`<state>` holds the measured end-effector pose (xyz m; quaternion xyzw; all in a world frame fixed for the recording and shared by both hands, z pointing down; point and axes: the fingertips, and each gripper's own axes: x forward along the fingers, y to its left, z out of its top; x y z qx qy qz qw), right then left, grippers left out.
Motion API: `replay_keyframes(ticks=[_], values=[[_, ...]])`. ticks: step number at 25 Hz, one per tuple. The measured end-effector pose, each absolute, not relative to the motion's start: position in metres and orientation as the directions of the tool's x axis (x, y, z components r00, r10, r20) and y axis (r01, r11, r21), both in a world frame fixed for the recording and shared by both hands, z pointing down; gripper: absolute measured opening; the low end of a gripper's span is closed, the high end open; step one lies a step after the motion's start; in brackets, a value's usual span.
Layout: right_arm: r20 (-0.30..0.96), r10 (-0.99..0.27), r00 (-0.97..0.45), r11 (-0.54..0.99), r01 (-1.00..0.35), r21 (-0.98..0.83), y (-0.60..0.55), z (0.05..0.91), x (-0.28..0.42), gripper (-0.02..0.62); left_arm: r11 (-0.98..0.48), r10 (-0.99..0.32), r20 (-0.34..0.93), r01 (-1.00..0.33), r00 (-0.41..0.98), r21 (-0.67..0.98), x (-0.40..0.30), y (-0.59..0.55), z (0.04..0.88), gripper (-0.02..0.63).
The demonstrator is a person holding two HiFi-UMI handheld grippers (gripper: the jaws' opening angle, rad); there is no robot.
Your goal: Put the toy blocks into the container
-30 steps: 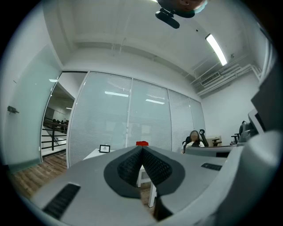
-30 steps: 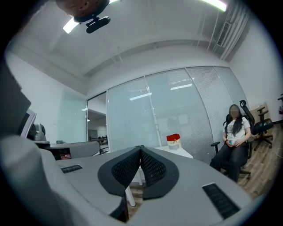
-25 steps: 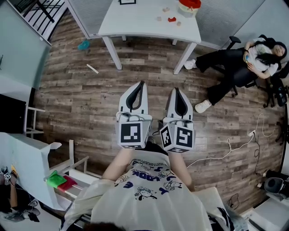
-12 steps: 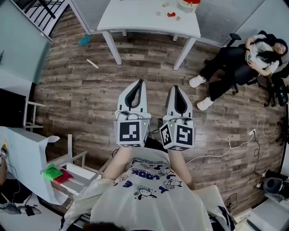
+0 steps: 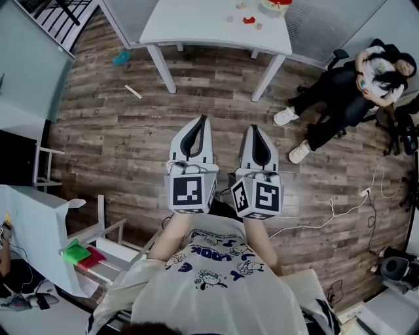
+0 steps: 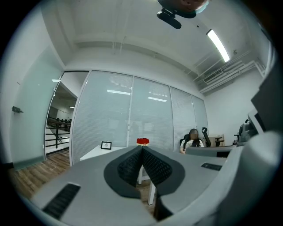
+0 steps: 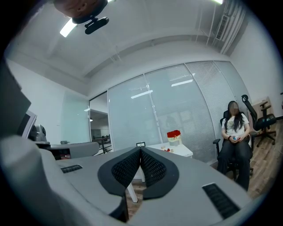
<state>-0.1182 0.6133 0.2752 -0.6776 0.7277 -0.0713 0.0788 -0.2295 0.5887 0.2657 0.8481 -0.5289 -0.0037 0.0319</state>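
Several small toy blocks (image 5: 249, 20), one of them red, lie on the white table (image 5: 196, 29) at the top of the head view, beside a red-topped container (image 5: 275, 5). My left gripper (image 5: 204, 120) and right gripper (image 5: 255, 129) hang side by side over the wooden floor, well short of the table. Both are shut and hold nothing. In the left gripper view the container (image 6: 142, 141) shows just above the closed fingertips. In the right gripper view the container (image 7: 174, 137) and blocks (image 7: 167, 149) sit on the table (image 7: 179, 152) beyond the closed jaws.
A person (image 5: 353, 85) sits in a chair at the right, feet out on the floor. White cables (image 5: 340, 209) trail at the lower right. A teal object (image 5: 122, 61) and a white stick (image 5: 133, 92) lie left of the table. White furniture (image 5: 39, 229) stands at the lower left.
The table and blocks have slid slightly toward the top edge of the head view. Both grippers have kept their place and stayed shut.
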Motion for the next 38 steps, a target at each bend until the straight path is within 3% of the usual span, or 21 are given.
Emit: replay_keyframes(ticks=[38], values=[[-0.003,-1.000,0.015,-0.014,-0.979,-0.203,0.368,0.280,-0.089,0.009,-0.526,-0.848,0.029,-0.846,0.530,0.081,-0.192,0.338,0.270,0.026]])
